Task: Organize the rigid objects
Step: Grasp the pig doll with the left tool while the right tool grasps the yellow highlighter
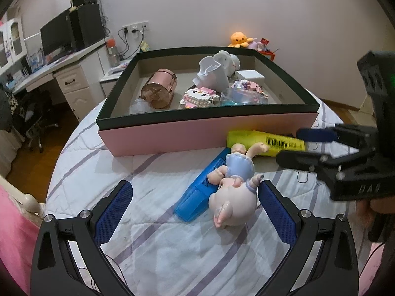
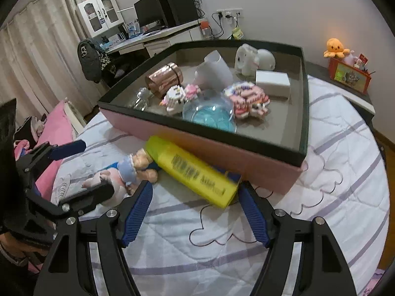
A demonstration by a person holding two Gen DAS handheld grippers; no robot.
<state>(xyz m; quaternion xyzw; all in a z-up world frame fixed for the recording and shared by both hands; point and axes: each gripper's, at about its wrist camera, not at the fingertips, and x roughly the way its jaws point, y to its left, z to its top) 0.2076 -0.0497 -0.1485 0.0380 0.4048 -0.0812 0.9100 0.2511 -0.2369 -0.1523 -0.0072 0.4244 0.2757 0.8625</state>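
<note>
A pink box with a dark rim stands on the bed and holds several toys. In front of it lie a pig doll in a blue dress, a blue case under the doll, and a yellow box with a barcode. My left gripper is open, its right finger beside the doll's head. My right gripper is open, its fingers on either side of the near end of the yellow box, not closed on it. The doll shows to the left in the right wrist view.
The box holds a copper tin, a white elephant, a white cup, block figures and a clear blue ball. A desk with a monitor stands at the back left. The bed's quilt lies around the box.
</note>
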